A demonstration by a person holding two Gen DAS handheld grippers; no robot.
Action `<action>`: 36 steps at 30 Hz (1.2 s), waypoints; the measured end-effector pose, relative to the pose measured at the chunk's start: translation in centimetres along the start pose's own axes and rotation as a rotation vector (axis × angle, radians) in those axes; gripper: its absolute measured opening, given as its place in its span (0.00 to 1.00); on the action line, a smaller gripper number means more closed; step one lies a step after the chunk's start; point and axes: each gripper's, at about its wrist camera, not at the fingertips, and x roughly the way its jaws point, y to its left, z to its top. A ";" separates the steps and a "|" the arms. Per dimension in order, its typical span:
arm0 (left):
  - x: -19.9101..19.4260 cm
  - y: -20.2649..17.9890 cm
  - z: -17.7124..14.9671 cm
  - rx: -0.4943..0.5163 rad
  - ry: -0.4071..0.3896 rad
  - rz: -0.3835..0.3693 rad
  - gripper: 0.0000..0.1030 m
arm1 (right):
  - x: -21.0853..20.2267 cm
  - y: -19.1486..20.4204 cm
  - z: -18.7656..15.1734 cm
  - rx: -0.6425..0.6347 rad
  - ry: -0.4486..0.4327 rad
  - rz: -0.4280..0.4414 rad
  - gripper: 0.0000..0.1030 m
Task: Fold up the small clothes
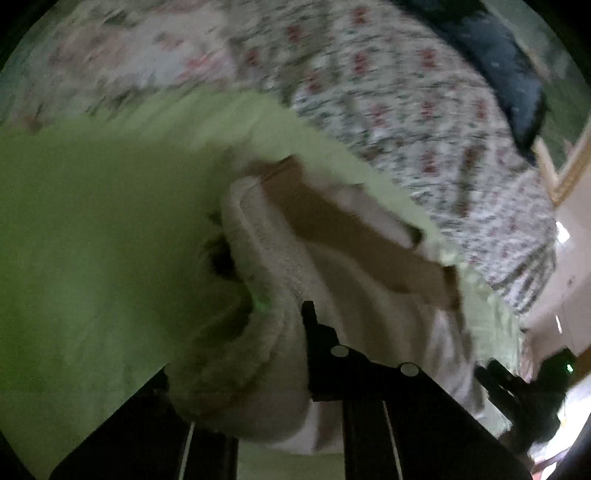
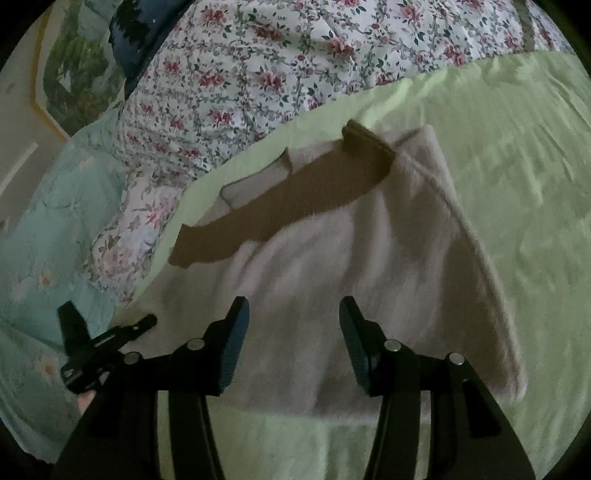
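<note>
A small pale pink garment (image 2: 369,258) with a brown band (image 2: 295,192) lies on a light green sheet (image 2: 517,184). My right gripper (image 2: 293,306) is open just above the garment's near part, with nothing between its fingers. In the blurred left wrist view, my left gripper (image 1: 273,314) is shut on a bunched edge of the pink garment (image 1: 266,295) and holds it lifted, the cloth draped over the fingers. The brown band (image 1: 351,221) shows beyond it. The right gripper (image 1: 524,387) shows at the lower right of the left wrist view.
A floral quilt (image 2: 258,74) lies behind the green sheet. A pale blue floral cover (image 2: 55,221) is at the left, a dark blue cushion (image 2: 140,33) at the far left corner. A black clip-like tool (image 2: 92,347) sits at my right gripper's left.
</note>
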 end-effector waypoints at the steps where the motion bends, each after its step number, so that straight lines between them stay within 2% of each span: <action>1: -0.3 -1.1 0.2 0.026 -0.005 -0.012 0.08 | 0.0 -0.2 0.5 -0.001 0.003 0.008 0.51; 4: -0.9 -5.8 0.3 0.141 -0.012 -0.064 0.07 | 0.1 -0.5 2.0 -0.006 0.018 0.046 0.51; 8: 0.0 -11.8 -1.4 0.304 0.012 -0.121 0.07 | 0.9 -0.7 4.0 0.040 0.071 0.201 0.51; 10: 1.1 -14.0 -2.7 0.375 0.035 -0.130 0.07 | 2.0 -0.4 5.0 0.042 0.120 0.281 0.54; 12: 2.5 -15.5 -4.1 0.436 0.068 -0.129 0.07 | 3.4 -0.2 5.9 0.053 0.168 0.330 0.74; 13: 3.4 -16.2 -4.9 0.468 0.093 -0.127 0.07 | 4.8 0.0 6.4 0.062 0.212 0.366 0.79; 16: 4.7 -16.9 -6.4 0.521 0.121 -0.105 0.07 | 8.2 0.7 7.3 0.076 0.296 0.401 0.80; 19: 4.9 -17.3 -6.9 0.542 0.115 -0.098 0.07 | 11.1 1.4 7.6 0.070 0.338 0.372 0.79; 20: 5.0 -17.3 -6.8 0.541 0.117 -0.098 0.07 | 12.3 2.0 7.7 0.058 0.344 0.370 0.74; 21: 4.8 -17.1 -6.7 0.541 0.116 -0.097 0.07 | 12.9 2.4 7.7 0.051 0.346 0.371 0.62; 22: 4.8 -17.2 -6.7 0.546 0.112 -0.092 0.07 | 13.6 2.9 7.8 0.043 0.350 0.363 0.57; 24: 4.6 -17.2 -6.5 0.552 0.108 -0.086 0.07 | 15.1 3.8 7.9 0.029 0.361 0.314 0.38; 25: 4.4 -17.3 -6.3 0.553 0.106 -0.084 0.07 | 15.3 4.2 8.0 0.021 0.357 0.292 0.21; 28: 3.0 -17.8 -5.8 0.542 0.096 -0.124 0.07 | 13.9 4.8 8.9 -0.012 0.309 0.310 0.16; 31: 2.0 -21.0 -5.6 0.553 0.081 -0.198 0.07 | 9.7 5.1 10.4 -0.085 0.224 0.314 0.16; 34: 2.6 -24.2 -6.2 0.561 0.091 -0.252 0.08 | 5.4 4.0 12.0 -0.136 0.152 0.274 0.16; 36: 4.0 -25.9 -7.1 0.566 0.110 -0.276 0.08 | 3.8 2.3 12.7 -0.148 0.134 0.209 0.16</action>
